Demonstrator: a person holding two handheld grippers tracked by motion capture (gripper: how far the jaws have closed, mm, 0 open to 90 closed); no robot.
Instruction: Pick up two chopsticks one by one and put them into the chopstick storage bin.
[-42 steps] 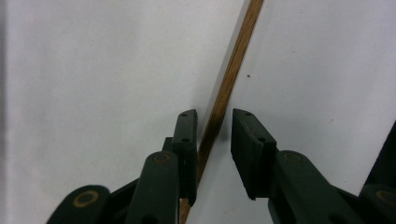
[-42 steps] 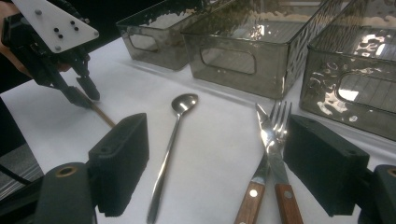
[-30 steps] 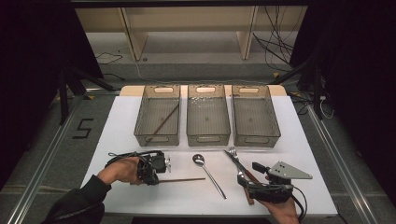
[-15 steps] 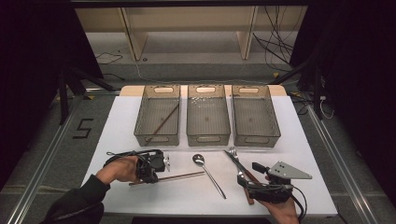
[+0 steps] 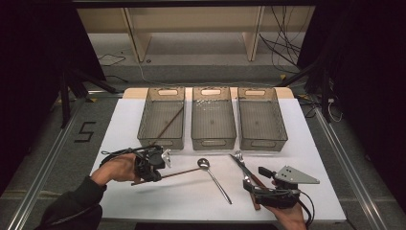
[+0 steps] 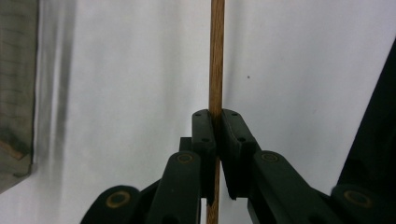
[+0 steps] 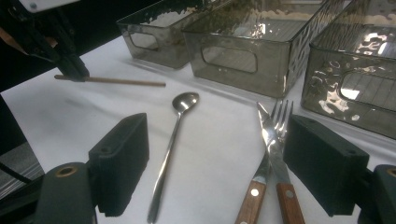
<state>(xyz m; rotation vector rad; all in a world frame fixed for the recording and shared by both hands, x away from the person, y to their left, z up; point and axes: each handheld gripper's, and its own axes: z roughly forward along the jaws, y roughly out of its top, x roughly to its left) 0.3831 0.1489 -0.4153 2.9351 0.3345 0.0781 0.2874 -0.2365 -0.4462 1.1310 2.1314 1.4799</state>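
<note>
Nearest, at the bench's point(image 5: 143, 211) front right: right tongs point(image 7: 217, 161) wide apart, gripping nothing, resting low in a hand point(image 5: 287, 218) with the grey plate point(image 5: 297, 176) on top. Between those jaws in the right gripper view, the wooden handles of a knife point(image 7: 273, 154) and fork point(image 7: 266, 158), lying crossed on the white top, tips pointing toward the bins. Just to their left, a spoon point(image 7: 170, 140), bowl away from the front edge, handle slanting toward the front in the high view point(image 5: 215, 179), well clear of either tool.

At front left, left tongs point(image 6: 217, 123) pinched narrow on a thin wooden stick point(image 6: 216, 56), held by a hand point(image 5: 115, 167) coming in from a dark sleeve point(image 5: 72, 206). Stick clamped near one end, most of its length reaching past the jaws toward the spoon's bowl; seen in the high view point(image 5: 177, 173) roughly level, tip stopping just short of the spoon. Cannot tell whether the stick touches the bench or sits a little above it.

Farther back, three clear bins in a row, side by side. Left bin point(image 5: 162, 117) holding one stick point(image 5: 168, 123) laid diagonally. Middle bin point(image 5: 213, 117) and right bin point(image 5: 261, 117) beside it.

Beyond the bench, floor point(image 5: 201, 57) with cables and shelf legs.
</note>
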